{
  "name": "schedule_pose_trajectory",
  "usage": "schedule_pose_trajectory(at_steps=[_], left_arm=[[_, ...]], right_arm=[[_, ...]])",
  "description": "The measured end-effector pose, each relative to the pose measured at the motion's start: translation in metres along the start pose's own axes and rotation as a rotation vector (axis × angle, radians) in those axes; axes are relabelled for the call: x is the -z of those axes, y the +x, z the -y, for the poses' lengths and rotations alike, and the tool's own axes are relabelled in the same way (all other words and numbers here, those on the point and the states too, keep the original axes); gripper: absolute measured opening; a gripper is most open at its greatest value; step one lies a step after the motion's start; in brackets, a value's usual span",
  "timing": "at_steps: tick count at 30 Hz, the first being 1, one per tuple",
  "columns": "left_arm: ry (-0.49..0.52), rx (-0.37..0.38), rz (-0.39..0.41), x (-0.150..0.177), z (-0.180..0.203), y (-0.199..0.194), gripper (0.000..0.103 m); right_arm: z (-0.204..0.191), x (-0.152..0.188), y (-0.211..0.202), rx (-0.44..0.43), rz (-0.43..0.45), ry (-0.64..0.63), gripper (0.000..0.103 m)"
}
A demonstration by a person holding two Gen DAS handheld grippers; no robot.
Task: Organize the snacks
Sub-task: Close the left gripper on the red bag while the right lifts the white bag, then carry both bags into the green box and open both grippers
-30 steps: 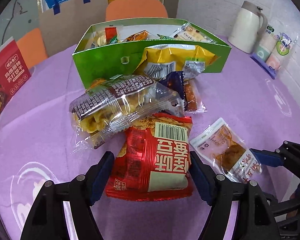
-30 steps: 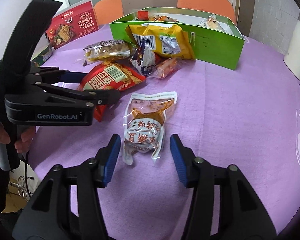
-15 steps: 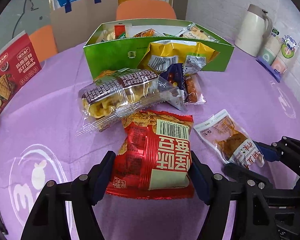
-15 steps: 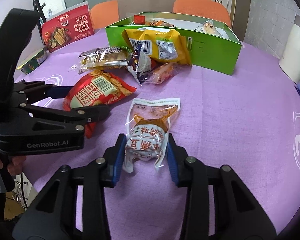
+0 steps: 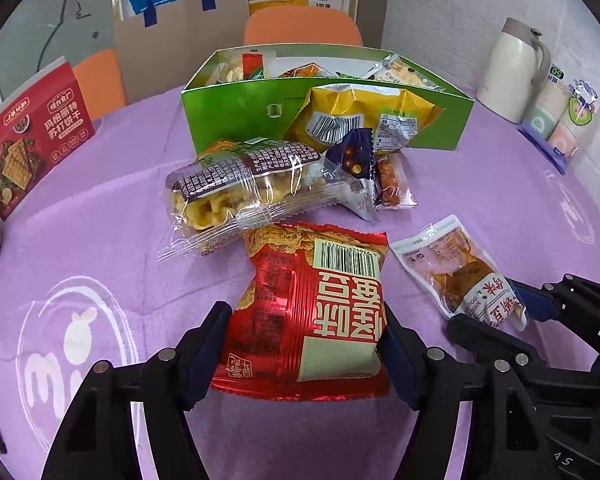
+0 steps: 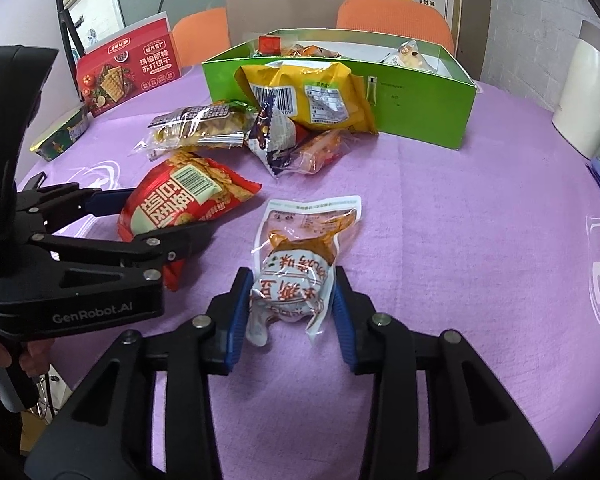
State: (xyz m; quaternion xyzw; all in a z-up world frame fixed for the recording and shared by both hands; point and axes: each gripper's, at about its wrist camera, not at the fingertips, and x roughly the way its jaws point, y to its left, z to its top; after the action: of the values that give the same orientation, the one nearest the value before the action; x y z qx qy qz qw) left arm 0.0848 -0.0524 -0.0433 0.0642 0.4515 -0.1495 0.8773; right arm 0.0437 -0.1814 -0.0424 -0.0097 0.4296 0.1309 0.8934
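A red snack bag (image 5: 304,312) with a barcode sits between the pads of my left gripper (image 5: 302,344), which press its two sides; from the right wrist view the red bag (image 6: 180,196) tilts up in the left gripper (image 6: 160,216). My right gripper (image 6: 290,312) is shut on a clear pouch (image 6: 300,256) of brown snack, crumpling its near end. The same pouch (image 5: 456,272) and right gripper (image 5: 496,312) show at right in the left wrist view. The open green box (image 5: 236,120) (image 6: 420,108) holds several snacks at the back.
A clear crisp pack (image 5: 240,184), a yellow bag (image 5: 356,120), a dark blue packet (image 5: 352,156) and a small orange pack (image 5: 392,176) lie before the box. A red cracker box (image 5: 32,140) stands left, a white kettle (image 5: 512,68) and cup packs (image 5: 560,120) right.
My right gripper has closed from open onto the clear pouch. The left gripper's pads have drawn in against the red bag, and the box looks slightly farther off.
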Motion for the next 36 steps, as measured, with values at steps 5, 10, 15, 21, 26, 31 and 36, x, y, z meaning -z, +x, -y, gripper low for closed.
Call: schedule_pose_trajectory(at_steps=[5, 10, 15, 21, 26, 31, 36], left_arm=[[-0.032, 0.069, -0.008, 0.003, -0.006, -0.008, 0.066], [-0.062, 0.128, 0.003, 0.006, -0.011, -0.025, 0.064], [-0.044, 0.154, 0.065, 0.003, -0.008, -0.054, 0.063], [-0.043, 0.149, 0.121, -0.008, -0.013, -0.075, 0.063], [-0.042, 0.130, 0.159, -0.022, -0.016, -0.085, 0.063], [-0.038, 0.114, 0.198, -0.043, -0.019, -0.090, 0.063], [-0.034, 0.100, 0.224, -0.067, -0.020, -0.091, 0.063]], right_arm=[[0.007, 0.004, -0.008, -0.062, 0.003, 0.044, 0.039], [0.014, 0.001, -0.024, -0.068, 0.041, 0.052, 0.039], [0.018, -0.005, -0.038, -0.060, 0.084, 0.060, 0.039], [0.023, -0.008, -0.046, -0.047, 0.109, 0.075, 0.039], [0.027, -0.015, -0.052, -0.035, 0.127, 0.072, 0.039], [0.028, -0.031, -0.061, -0.031, 0.168, 0.055, 0.039], [0.028, -0.053, -0.063, -0.024, 0.204, 0.034, 0.039]])
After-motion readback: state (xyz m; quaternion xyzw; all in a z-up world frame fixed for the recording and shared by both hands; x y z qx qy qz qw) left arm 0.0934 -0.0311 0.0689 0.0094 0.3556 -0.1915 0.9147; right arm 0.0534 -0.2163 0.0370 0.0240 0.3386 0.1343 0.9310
